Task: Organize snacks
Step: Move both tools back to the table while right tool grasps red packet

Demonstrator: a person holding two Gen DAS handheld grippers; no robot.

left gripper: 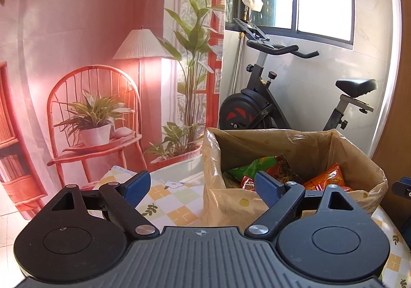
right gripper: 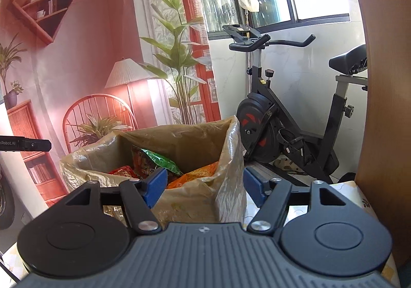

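A bin lined with a tan plastic bag [left gripper: 231,149] stands on the table and holds snack packets: a green one [left gripper: 246,167], a red one [left gripper: 280,166] and an orange one [left gripper: 326,177]. My left gripper [left gripper: 203,189] is open and empty, just in front of the bin's near left corner. In the right wrist view the same bin [right gripper: 185,141] shows the green packet [right gripper: 156,159] and the orange packet [right gripper: 197,172]. My right gripper [right gripper: 203,186] is open and empty, straddling the bin's near right corner.
The table has a checked floral cloth [left gripper: 169,200]. A black exercise bike [left gripper: 269,105] stands behind the bin, under a window. A printed backdrop [left gripper: 90,57] of a room hangs at the left. A wooden panel [right gripper: 382,108] rises at the right. The other gripper's tip [right gripper: 25,145] shows at the left edge.
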